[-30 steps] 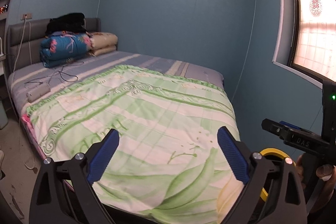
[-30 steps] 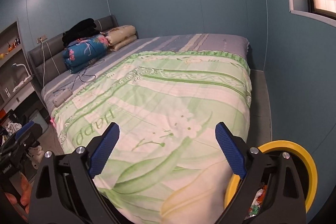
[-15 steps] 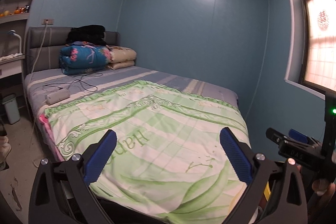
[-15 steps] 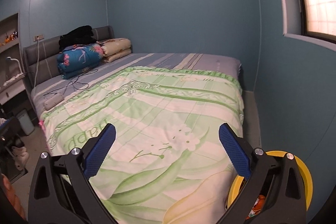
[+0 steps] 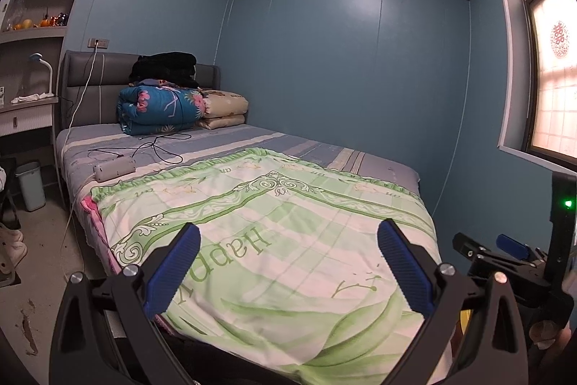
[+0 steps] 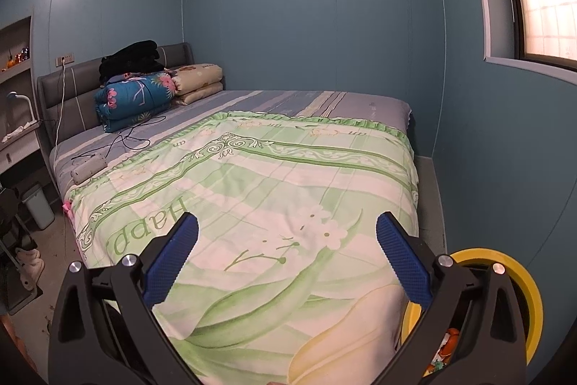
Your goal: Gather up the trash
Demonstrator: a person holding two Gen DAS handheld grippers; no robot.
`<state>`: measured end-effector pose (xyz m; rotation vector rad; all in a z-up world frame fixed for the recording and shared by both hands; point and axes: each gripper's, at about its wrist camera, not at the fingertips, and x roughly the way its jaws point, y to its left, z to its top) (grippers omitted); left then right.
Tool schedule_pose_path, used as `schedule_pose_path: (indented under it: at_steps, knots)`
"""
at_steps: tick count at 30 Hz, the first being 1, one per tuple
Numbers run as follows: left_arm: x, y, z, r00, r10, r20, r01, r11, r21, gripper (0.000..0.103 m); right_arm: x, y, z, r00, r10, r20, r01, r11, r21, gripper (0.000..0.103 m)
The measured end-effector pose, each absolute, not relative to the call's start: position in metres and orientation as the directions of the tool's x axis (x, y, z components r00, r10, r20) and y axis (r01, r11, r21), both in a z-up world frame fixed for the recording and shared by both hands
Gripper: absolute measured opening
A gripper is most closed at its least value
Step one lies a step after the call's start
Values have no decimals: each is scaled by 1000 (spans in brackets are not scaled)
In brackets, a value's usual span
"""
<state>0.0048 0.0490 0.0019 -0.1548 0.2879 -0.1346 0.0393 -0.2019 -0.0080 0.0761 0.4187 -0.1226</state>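
Two grippers hung wide over the bed (image 5: 288,190), left (image 5: 288,269) and right (image 6: 286,262), both empty. Beside the bed's foot, right of the right gripper, stood a yellow-rimmed bin (image 6: 519,280); bright orange scraps (image 6: 449,345) lay inside it.

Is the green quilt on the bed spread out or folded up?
Spread. The green quilt lies flat over the bed's foot end, its frilled edge across the striped sheet; the blue quilt sits folded at the headboard.
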Motion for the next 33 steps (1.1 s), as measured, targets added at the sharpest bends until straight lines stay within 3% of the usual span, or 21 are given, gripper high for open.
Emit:
schedule_pose_path:
  at_steps: [33]
  knots:
    - [4, 48, -4, 949, -174, -265, 129, 975, -180, 95, 41, -206, -16, 902, -137, -409, 173, 983, 53, 95]
